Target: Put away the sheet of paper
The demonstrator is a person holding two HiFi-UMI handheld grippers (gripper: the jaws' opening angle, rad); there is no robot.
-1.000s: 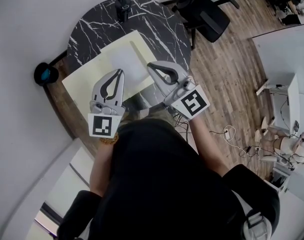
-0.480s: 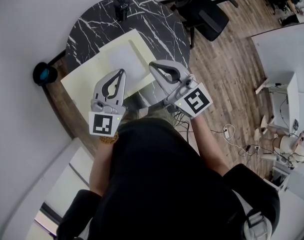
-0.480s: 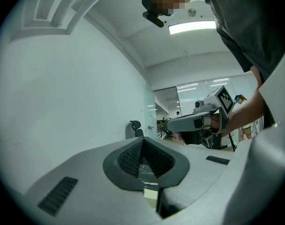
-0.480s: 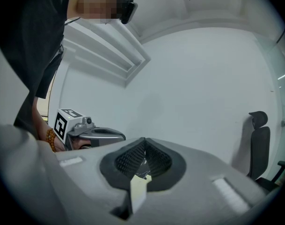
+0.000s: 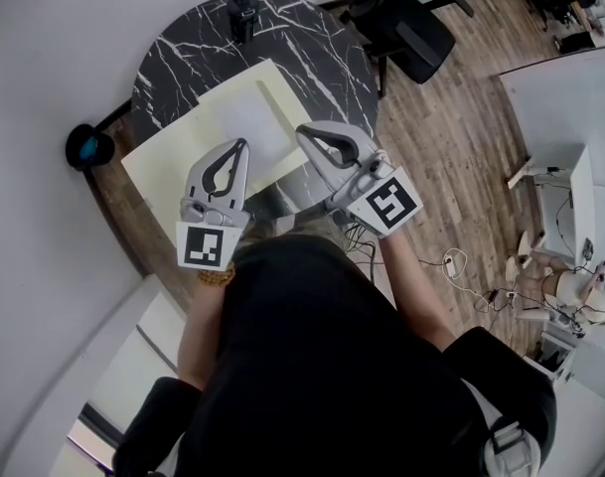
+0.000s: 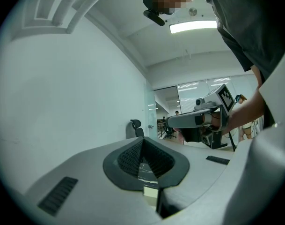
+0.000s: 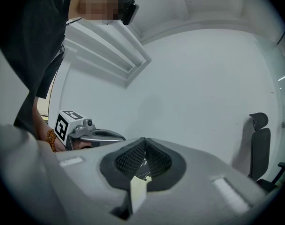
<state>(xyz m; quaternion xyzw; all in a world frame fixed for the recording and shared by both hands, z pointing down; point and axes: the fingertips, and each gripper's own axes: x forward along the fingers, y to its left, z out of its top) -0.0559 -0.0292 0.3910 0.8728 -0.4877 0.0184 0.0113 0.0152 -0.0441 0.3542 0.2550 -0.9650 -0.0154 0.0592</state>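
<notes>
paper flat on the tabletop, grippers poised over it
head view: pale yellow sheet of paper (image 5: 178, 167) lies on the round black marble tabletop (image 5: 317, 53); left gripper (image 5: 242, 145) and right gripper (image 5: 305, 132) hover above its near part. left gripper view: fingers (image 6: 127, 159) together. right gripper view: fingers (image 7: 127, 160) together.

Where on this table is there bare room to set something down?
Bare marble: between the black object and the sheet of paper, and the right side of the table toward the office chair. Crowded: the near edge, left gripper and right gripper over the paper.
</notes>
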